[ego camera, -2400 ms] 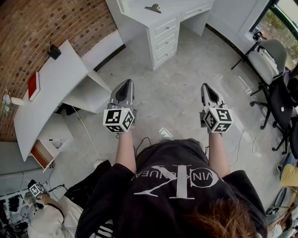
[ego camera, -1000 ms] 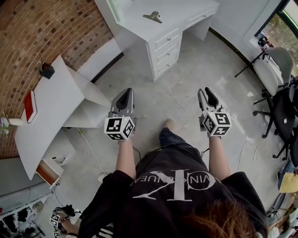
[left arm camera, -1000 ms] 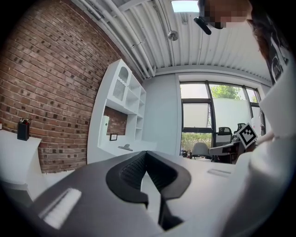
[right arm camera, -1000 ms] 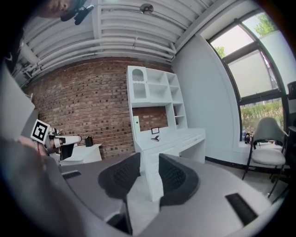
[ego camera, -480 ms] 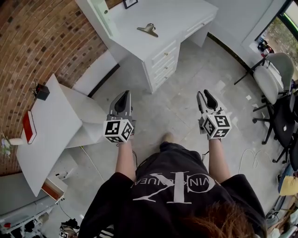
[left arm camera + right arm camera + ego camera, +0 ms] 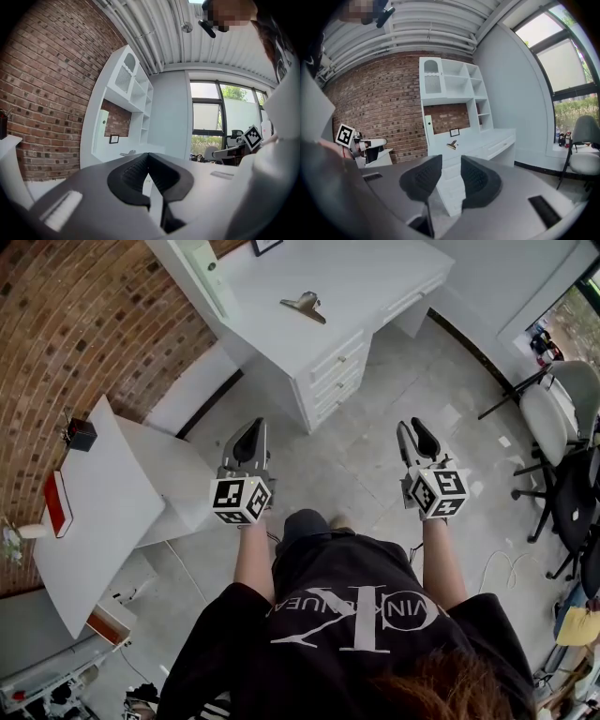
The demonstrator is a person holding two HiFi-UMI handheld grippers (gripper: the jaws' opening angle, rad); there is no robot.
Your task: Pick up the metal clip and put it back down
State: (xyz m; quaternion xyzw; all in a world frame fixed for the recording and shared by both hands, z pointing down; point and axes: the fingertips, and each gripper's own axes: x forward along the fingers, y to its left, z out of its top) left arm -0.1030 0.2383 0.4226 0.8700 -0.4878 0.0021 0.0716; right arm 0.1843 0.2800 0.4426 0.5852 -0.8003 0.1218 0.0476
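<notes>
While the person walks up with both tools held out in front, the white desk (image 6: pixel 375 277) has slid further into the head view than it was a couple of seconds ago, and the metal clip (image 6: pixel 305 305), then right at the top edge, now lies plainly on the desktop, well ahead of both grippers and untouched. The left gripper (image 6: pixel 249 435) has its pads pressed together at the tips with nothing between them; the right gripper (image 6: pixel 416 437) has its pads a little apart, also empty, with the desk drawers showing through the gap. Both hang over the pale grey floor (image 6: pixel 356 456). A brick wall (image 6: pixel 84 324) runs along the left, with a slanted white table (image 6: pixel 103 512) carrying a red book (image 6: pixel 54 503). Office chairs (image 6: pixel 548 409) stand off to the right.
</notes>
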